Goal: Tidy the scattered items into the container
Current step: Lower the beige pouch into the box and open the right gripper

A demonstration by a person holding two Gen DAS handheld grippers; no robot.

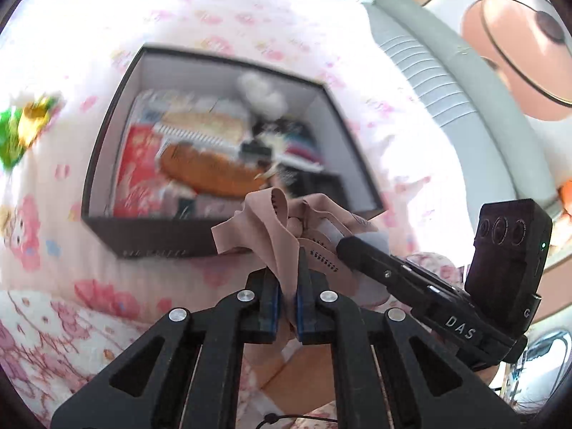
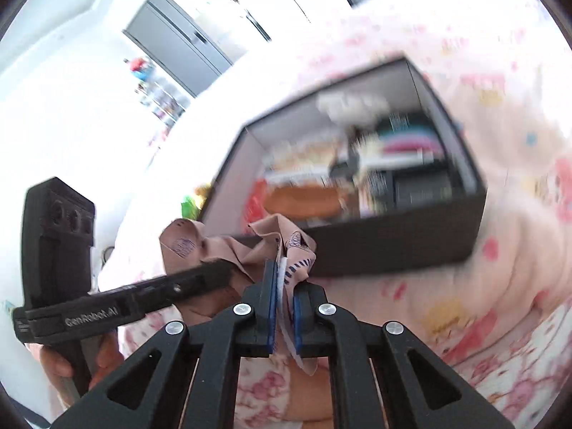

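Observation:
A dark open box (image 1: pixel 153 246) stands on a pink patterned bedspread and holds several items, among them an orange comb (image 1: pixel 211 169) and a red packet (image 1: pixel 137 171). My left gripper (image 1: pixel 287 282) is shut on a beige printed cloth (image 1: pixel 275 221) just in front of the box's near wall. My right gripper (image 2: pixel 284 279) is shut on the same cloth (image 2: pixel 264 246) from the other side. The box also shows in the right wrist view (image 2: pixel 393 246). Each gripper shows in the other's view, the right one (image 1: pixel 411 275) and the left one (image 2: pixel 143 296).
A green and yellow wrapper (image 1: pixel 25 125) lies on the bedspread (image 1: pixel 286 60) left of the box. A grey padded headboard (image 1: pixel 464 100) runs along the right. A white wall and a grey cabinet (image 2: pixel 178 50) show in the right wrist view.

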